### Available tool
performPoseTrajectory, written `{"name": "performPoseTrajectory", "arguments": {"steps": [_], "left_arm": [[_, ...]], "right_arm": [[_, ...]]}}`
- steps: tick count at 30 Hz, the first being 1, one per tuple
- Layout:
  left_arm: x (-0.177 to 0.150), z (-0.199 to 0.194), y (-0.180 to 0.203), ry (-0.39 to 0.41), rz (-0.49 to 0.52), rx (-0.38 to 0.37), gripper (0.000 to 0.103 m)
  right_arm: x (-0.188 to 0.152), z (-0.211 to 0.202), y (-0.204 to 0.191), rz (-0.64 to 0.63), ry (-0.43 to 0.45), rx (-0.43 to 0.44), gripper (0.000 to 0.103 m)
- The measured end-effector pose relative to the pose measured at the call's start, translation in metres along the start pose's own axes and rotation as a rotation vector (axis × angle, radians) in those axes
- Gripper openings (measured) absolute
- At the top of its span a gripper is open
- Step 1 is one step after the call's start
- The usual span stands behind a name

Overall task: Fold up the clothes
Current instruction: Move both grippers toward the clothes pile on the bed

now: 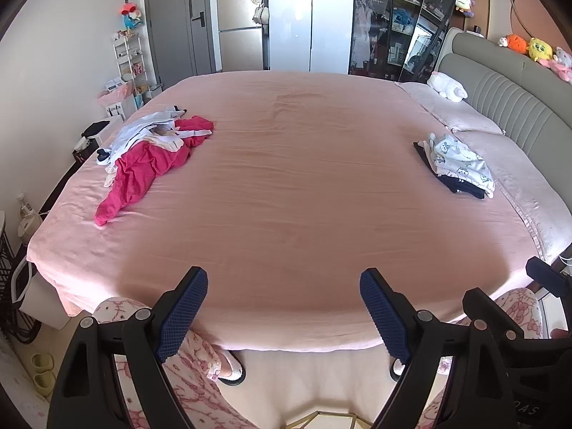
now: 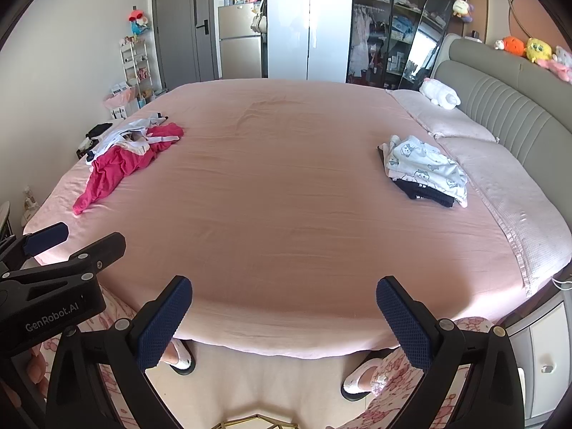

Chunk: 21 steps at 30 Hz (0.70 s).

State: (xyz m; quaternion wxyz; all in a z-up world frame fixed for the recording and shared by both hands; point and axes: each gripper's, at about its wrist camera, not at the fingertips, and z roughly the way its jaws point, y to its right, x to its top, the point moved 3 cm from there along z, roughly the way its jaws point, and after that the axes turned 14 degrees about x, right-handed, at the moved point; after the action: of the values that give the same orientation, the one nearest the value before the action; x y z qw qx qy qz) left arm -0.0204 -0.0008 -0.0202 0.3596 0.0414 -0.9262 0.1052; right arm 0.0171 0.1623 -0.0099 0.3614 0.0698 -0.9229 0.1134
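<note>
Bed (image 2: 286,196); "GenRobot.AI" only right view.

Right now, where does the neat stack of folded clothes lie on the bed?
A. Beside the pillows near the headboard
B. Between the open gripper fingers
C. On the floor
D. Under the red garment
A: the folded clothes sit on the bed next to the pillows.

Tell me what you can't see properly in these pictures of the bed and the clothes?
- Unfolded pile: both views show red and white cloth tangled; how many garments cannot be told.
- Folded stack: the printed top piece covers the dark clothes beneath in both views.
- Right gripper: cut off by the left wrist view's edge.
- Person: only patterned trouser legs and slippers show, hidden behind the fingers.
- Wardrobe contents: too small, dark glass.
</note>
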Motion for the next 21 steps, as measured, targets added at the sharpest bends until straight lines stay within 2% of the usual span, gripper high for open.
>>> {"name": "performPoseTrajectory", "arguments": {"steps": [8,11,13,15,18,21], "left_arm": [[0.008,-0.005,-0.007,0.016,-0.053,-0.054,0.087],[0.011,-0.007,-0.009,0.022,-0.073,-0.074,0.088],[0.019,-0.017,-0.015,0.077,-0.107,-0.11,0.092],[0.029,-0.028,-0.021,0.147,-0.122,-0.121,0.103],[0.049,-0.044,-0.026,0.262,-0.1,-0.079,0.103],[0.067,-0.046,-0.033,0.284,-0.114,-0.131,0.103]], "right_arm": [[-0.006,0.001,0.0,-0.001,0.009,0.012,0.103],[0.003,-0.007,-0.008,-0.062,0.042,-0.007,0.103],[0.008,-0.016,-0.016,-0.119,0.091,-0.025,0.103],[0.017,-0.027,-0.022,-0.174,0.147,-0.041,0.103],[0.035,-0.046,-0.03,-0.245,0.243,-0.077,0.103],[0.057,-0.053,-0.03,-0.254,0.294,-0.06,0.103]]}}
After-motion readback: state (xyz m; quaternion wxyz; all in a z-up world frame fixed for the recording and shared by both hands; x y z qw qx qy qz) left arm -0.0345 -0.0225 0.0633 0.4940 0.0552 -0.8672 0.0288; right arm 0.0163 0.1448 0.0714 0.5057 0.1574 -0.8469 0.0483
